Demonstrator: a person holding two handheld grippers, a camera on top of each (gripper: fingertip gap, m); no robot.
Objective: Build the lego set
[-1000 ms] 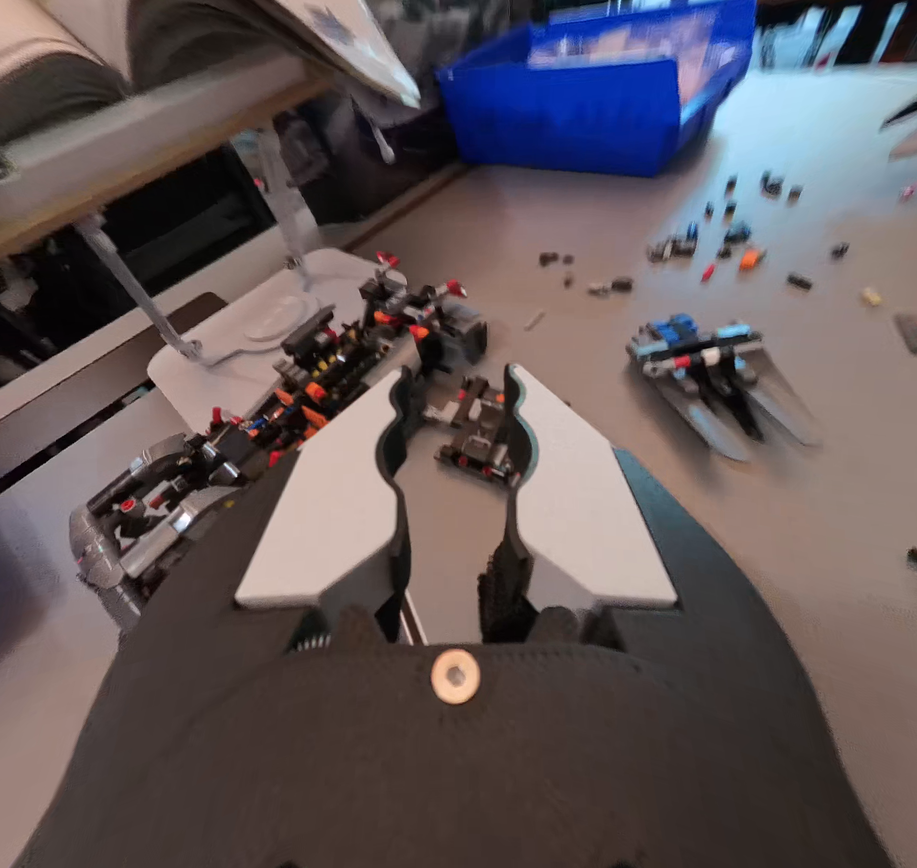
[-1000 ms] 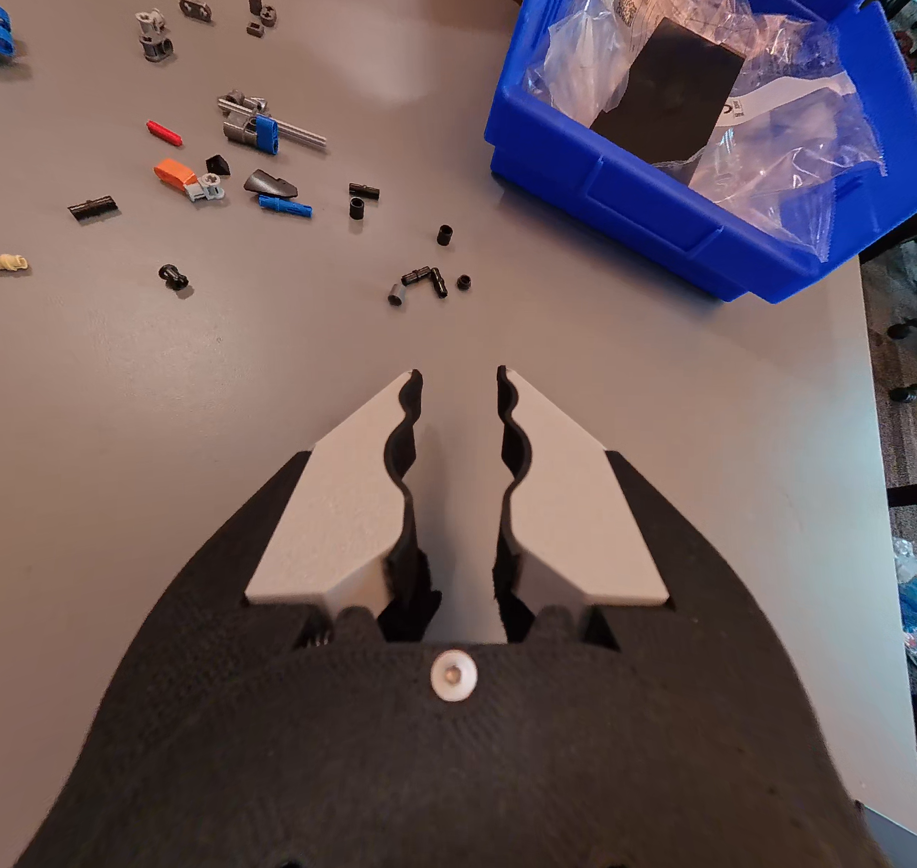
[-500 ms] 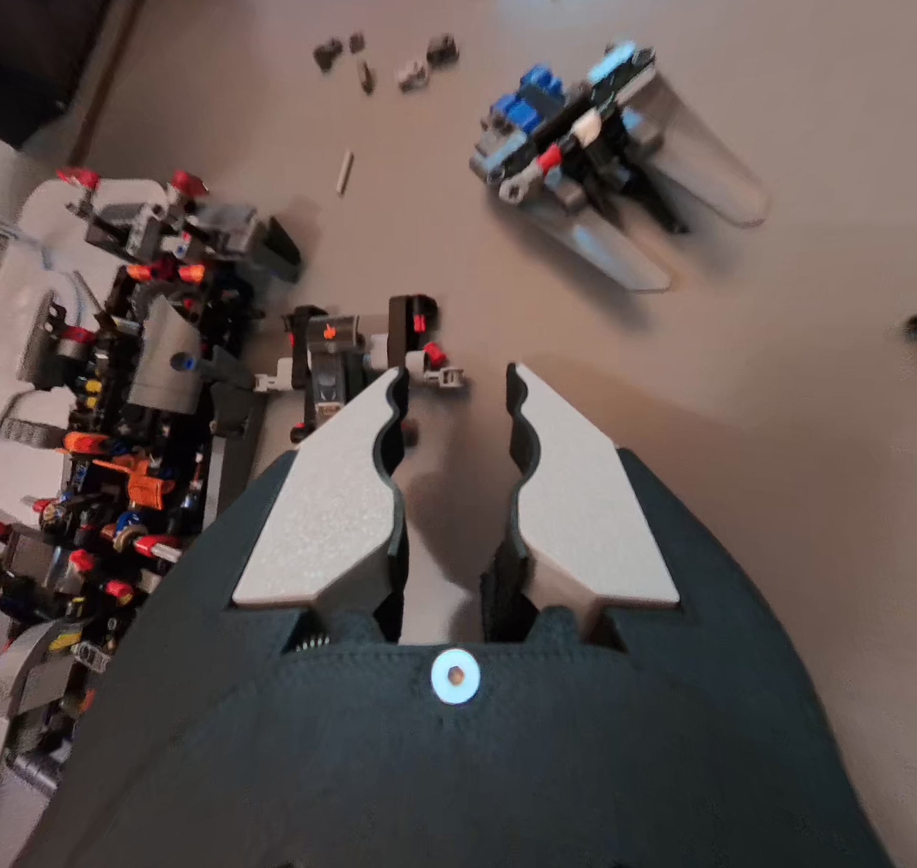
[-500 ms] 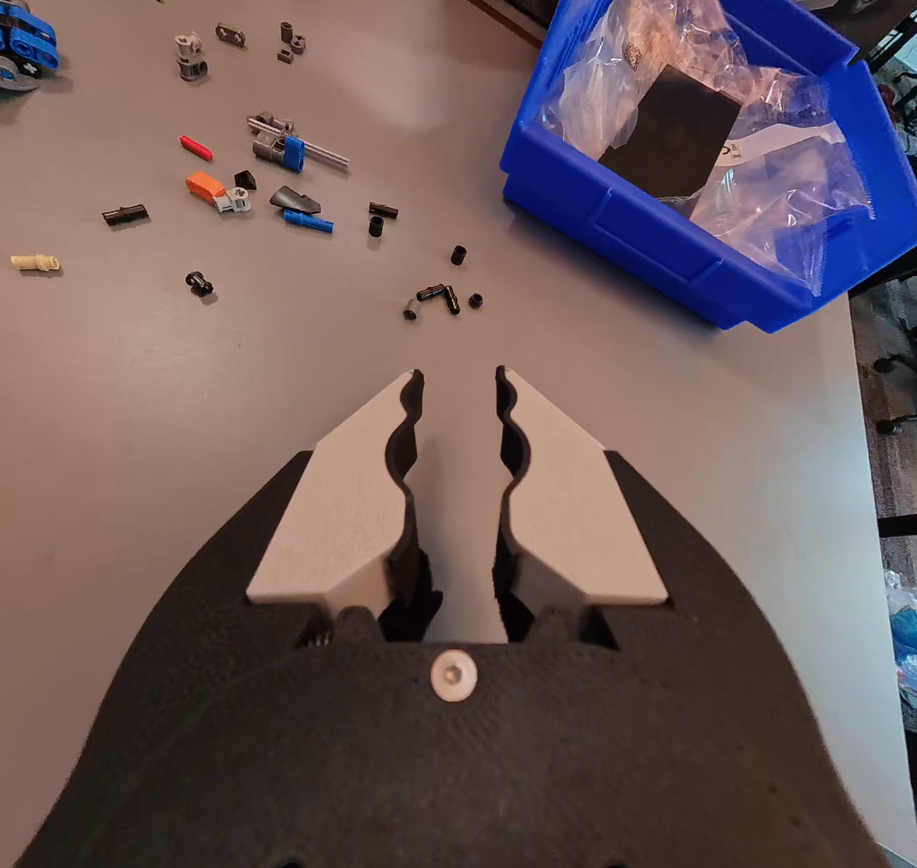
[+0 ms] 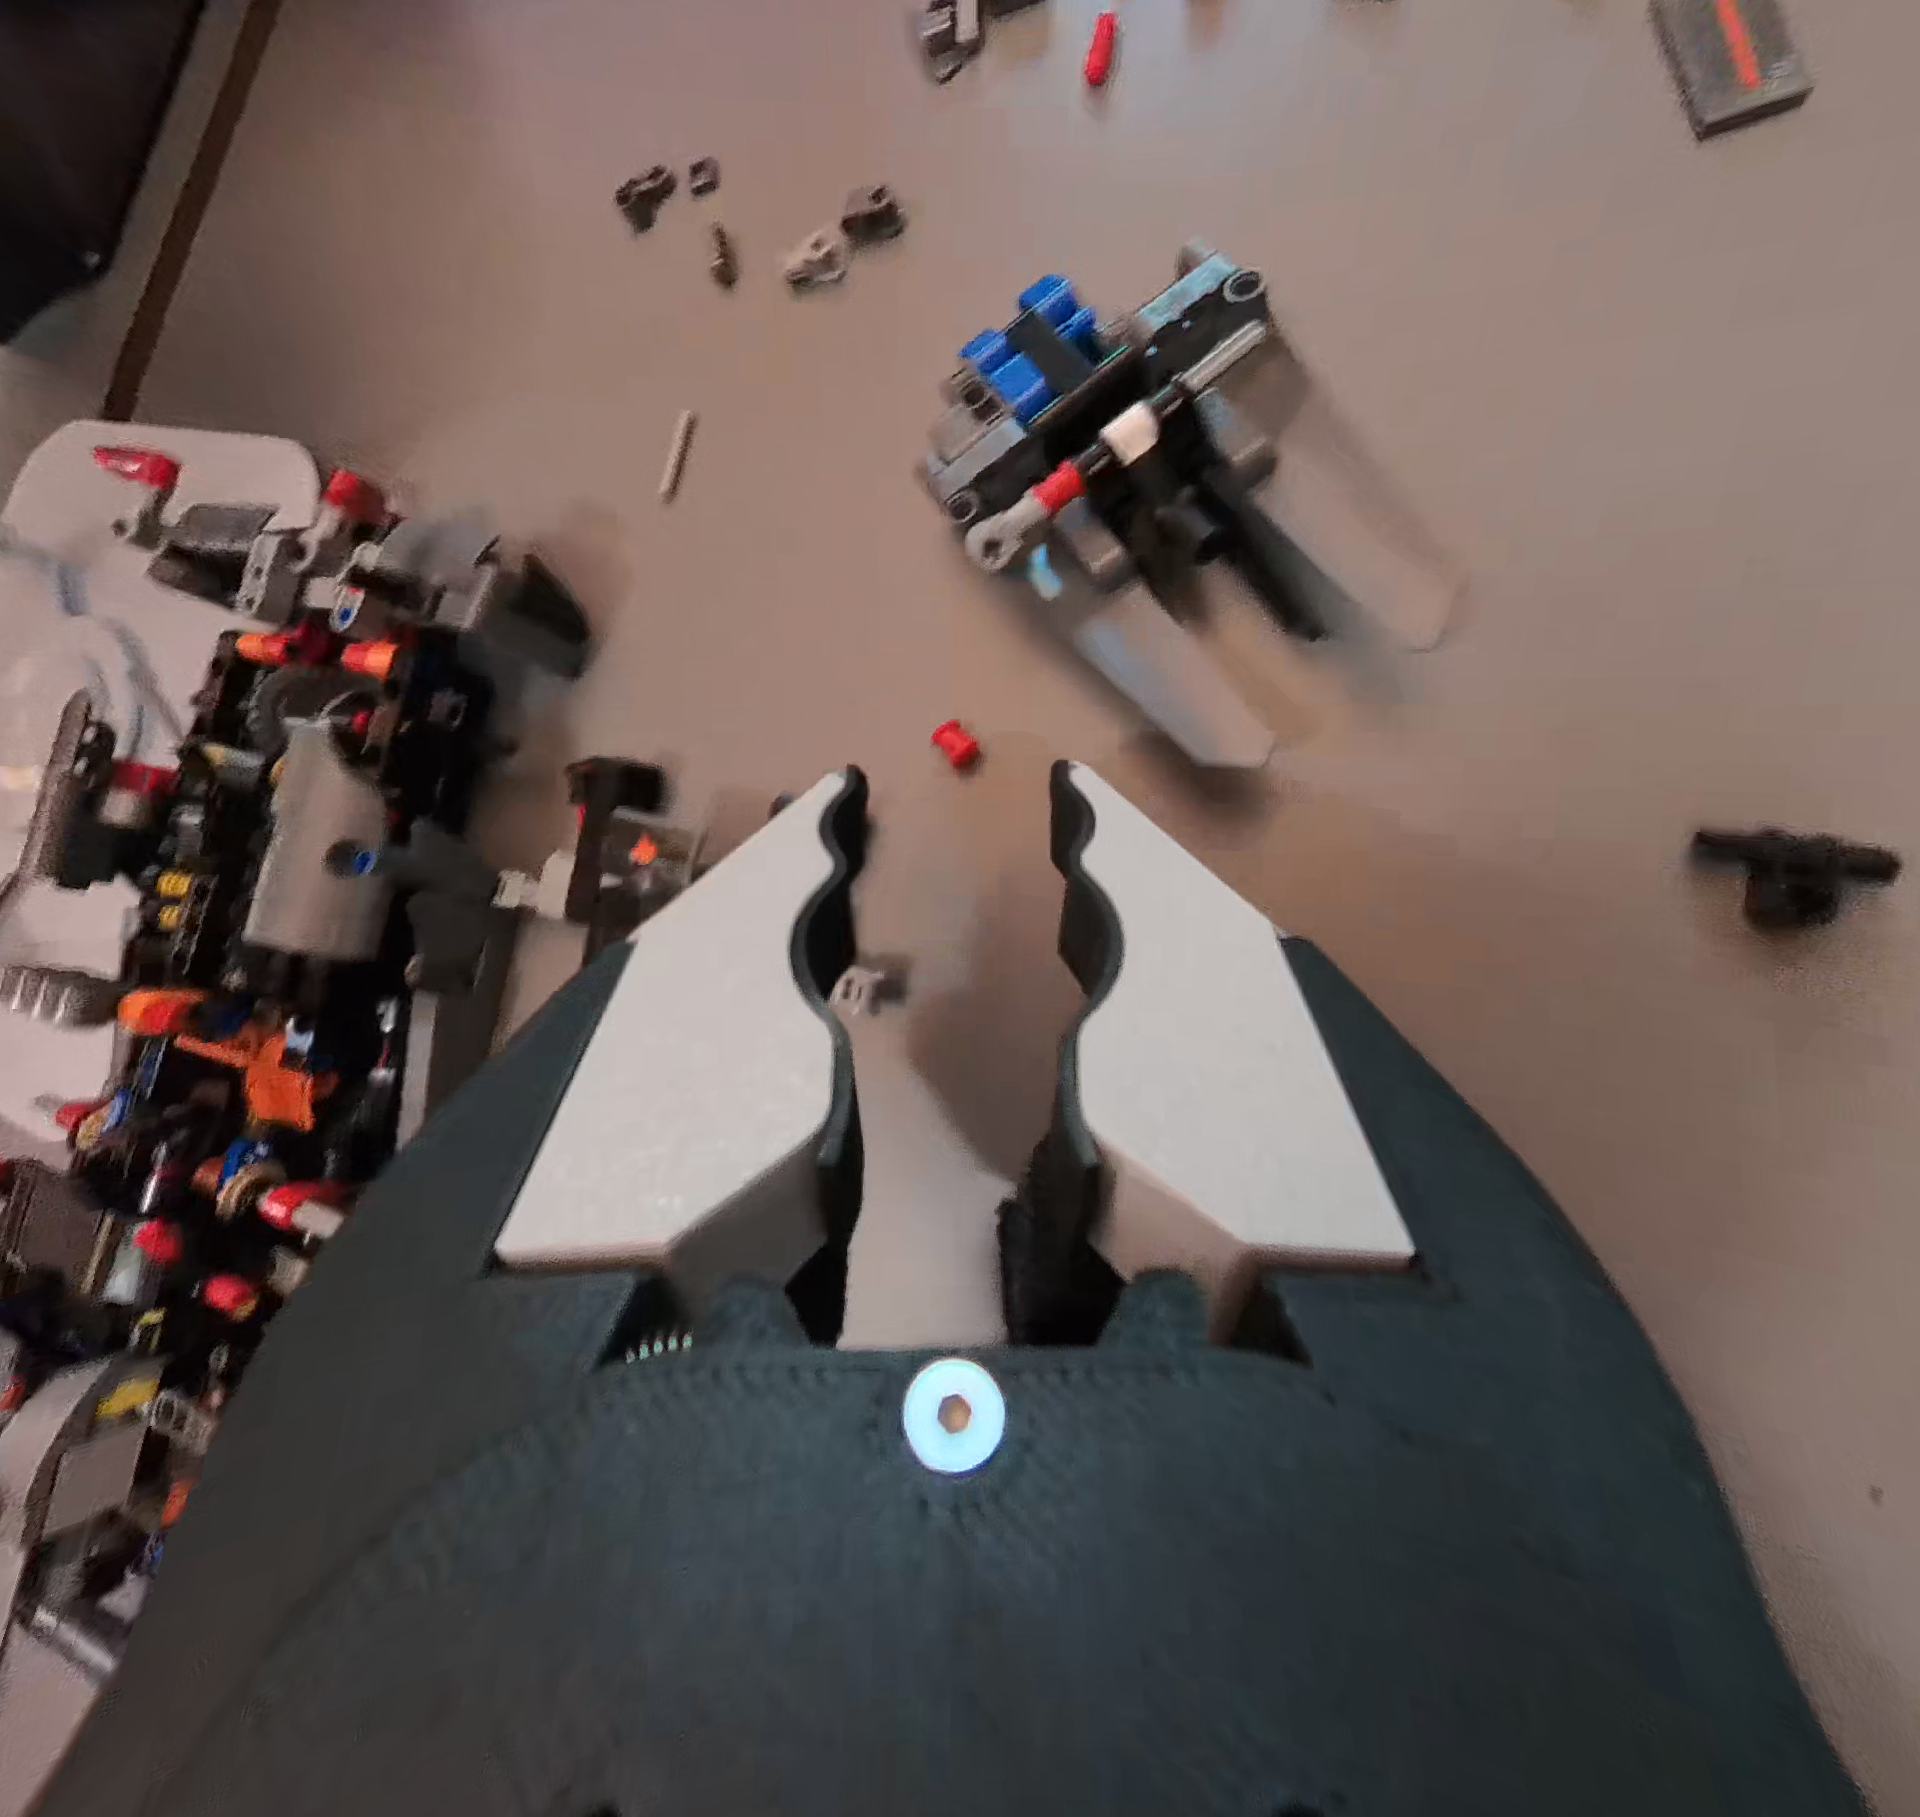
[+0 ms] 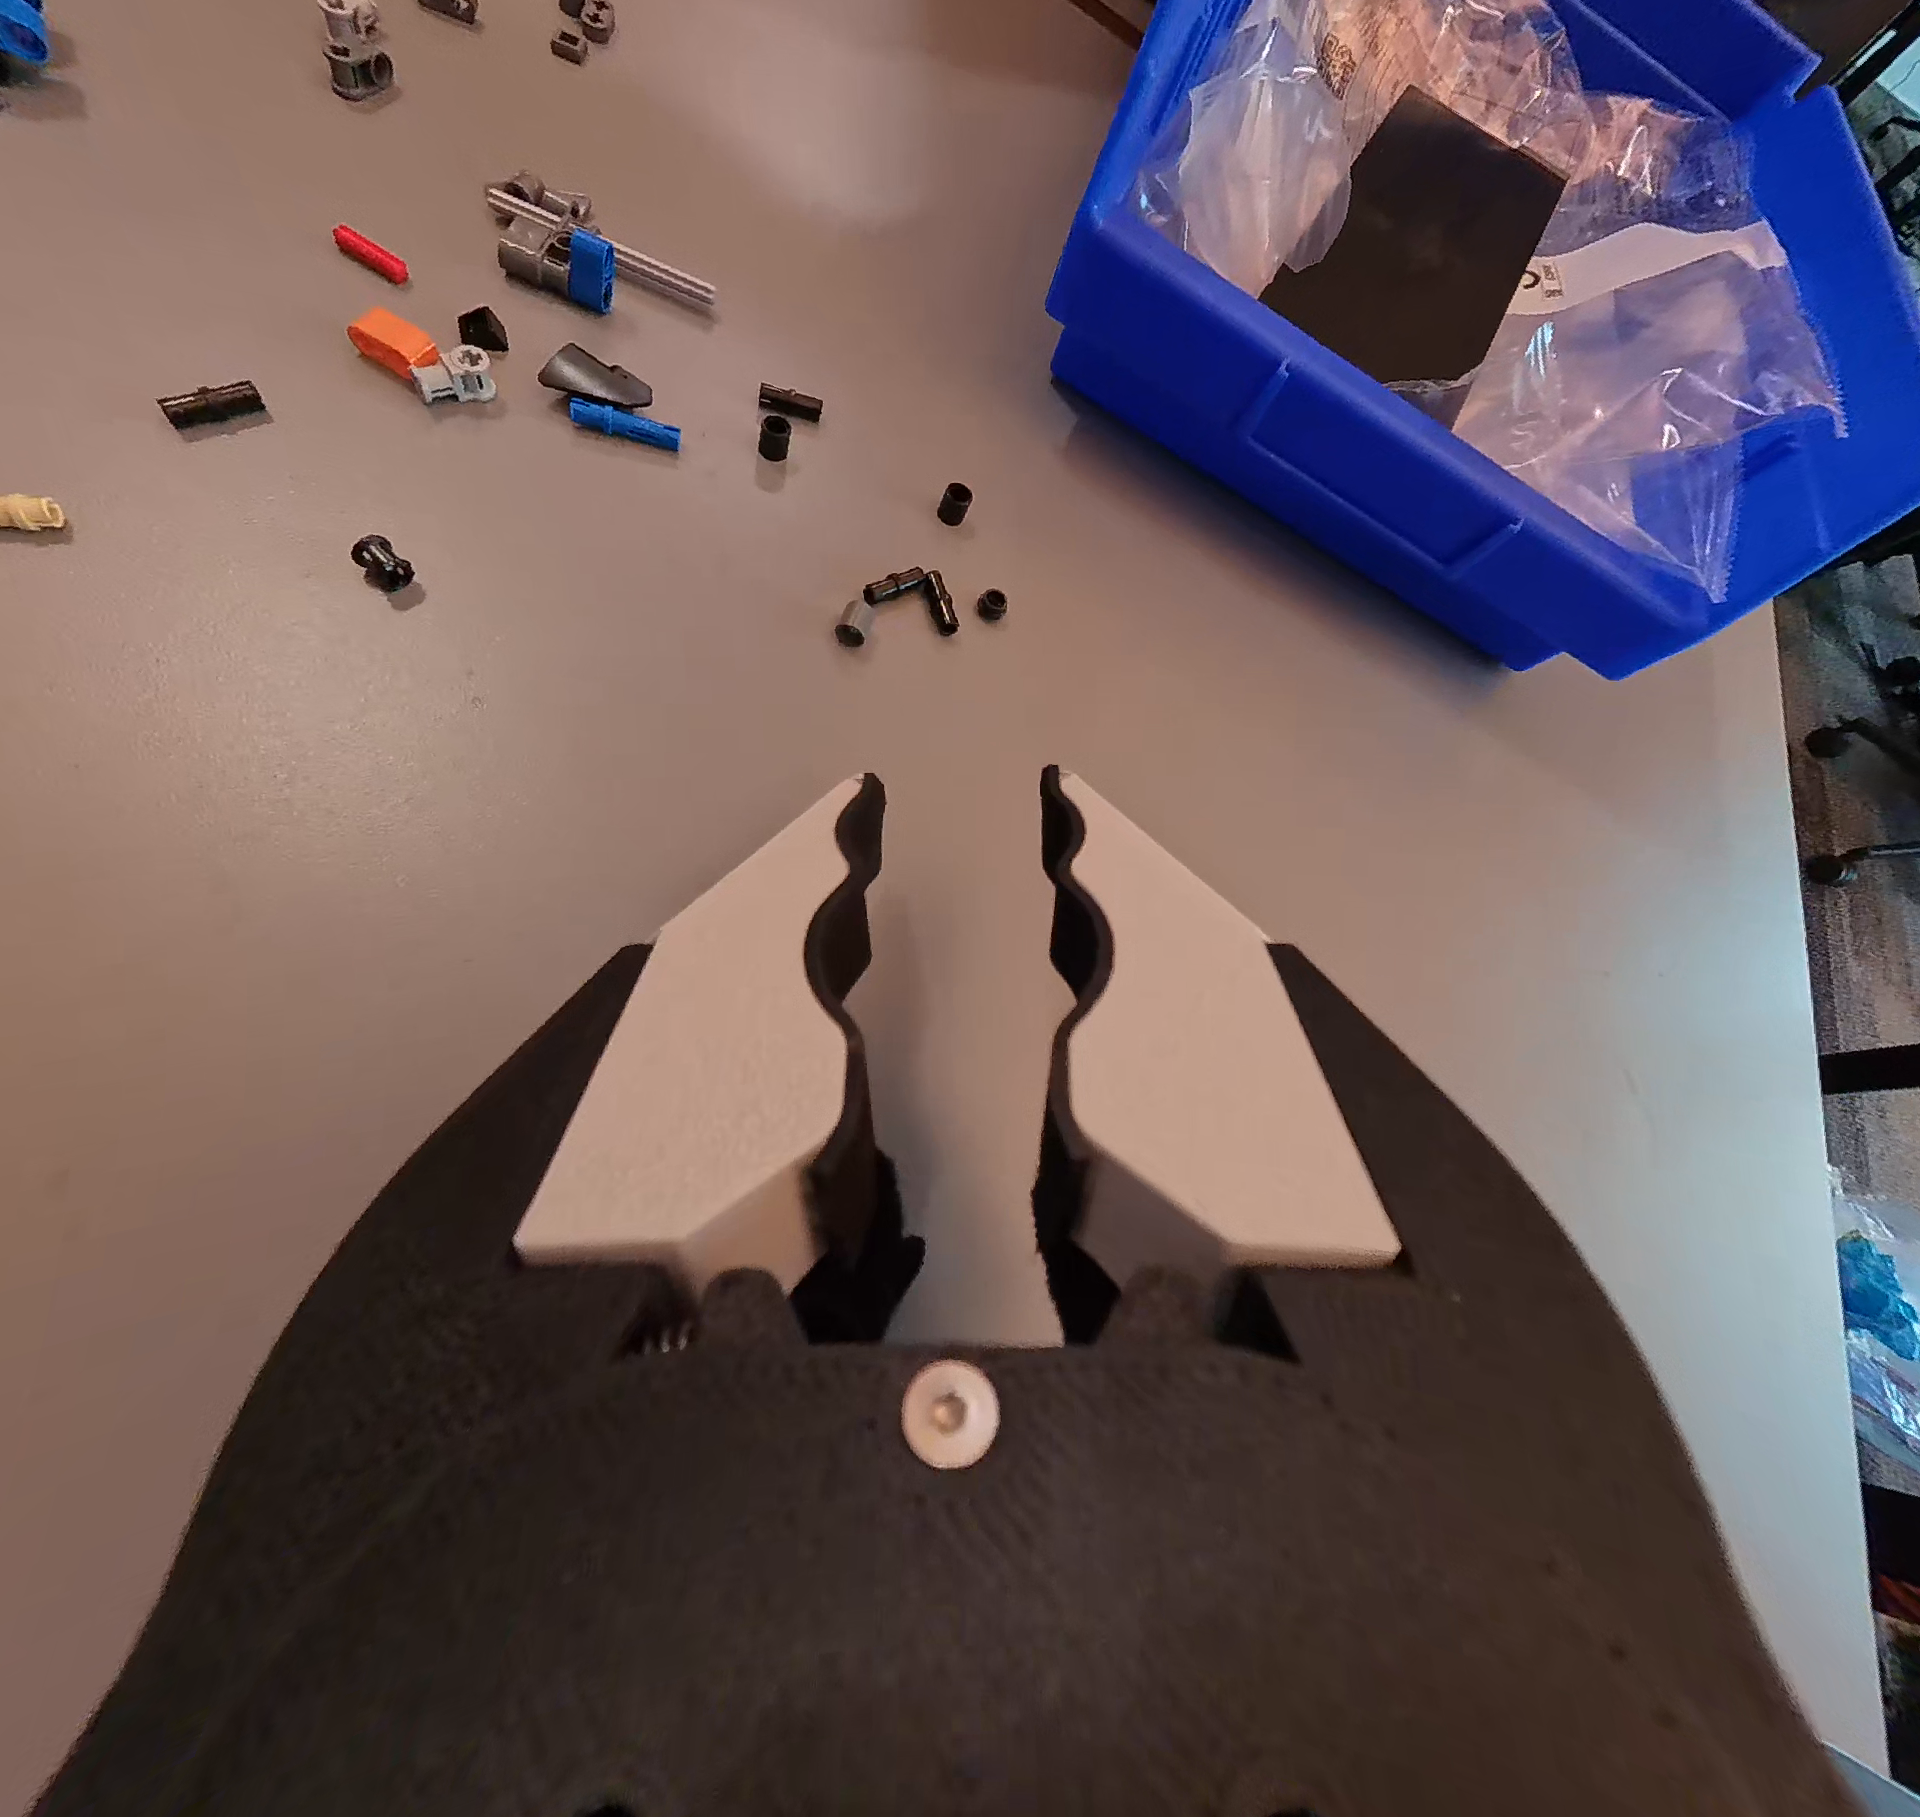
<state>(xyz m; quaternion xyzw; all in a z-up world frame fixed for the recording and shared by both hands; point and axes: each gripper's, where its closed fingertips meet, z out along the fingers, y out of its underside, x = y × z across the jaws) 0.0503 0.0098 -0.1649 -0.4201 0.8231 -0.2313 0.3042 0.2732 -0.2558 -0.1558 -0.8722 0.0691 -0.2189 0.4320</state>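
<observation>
My left gripper (image 5: 951, 780) is open and empty above the grey table. A small red piece (image 5: 954, 743) lies just past its tips and a small grey piece (image 5: 868, 988) lies between its fingers. The large dark lego model (image 5: 260, 884) stands at the left, with a small black sub-assembly (image 5: 613, 853) beside it. A blue and grey winged sub-assembly (image 5: 1132, 479) lies ahead to the right. My right gripper (image 6: 961, 780) is open and empty over bare table, short of a cluster of small black pins (image 6: 920, 598).
A blue bin (image 6: 1455, 479) with clear bags and a black box stands at the right view's far right, near the table's edge. Loose pieces lie at upper left there: an orange piece (image 6: 390, 339), a blue pin (image 6: 623, 425). A black piece (image 5: 1787, 868) and a dark tile (image 5: 1730, 42) lie right of my left gripper.
My left gripper tilted down from looking across the table and shifted right, away from the small black sub-assembly; a red piece now shows ahead. The right gripper drew back slightly.
</observation>
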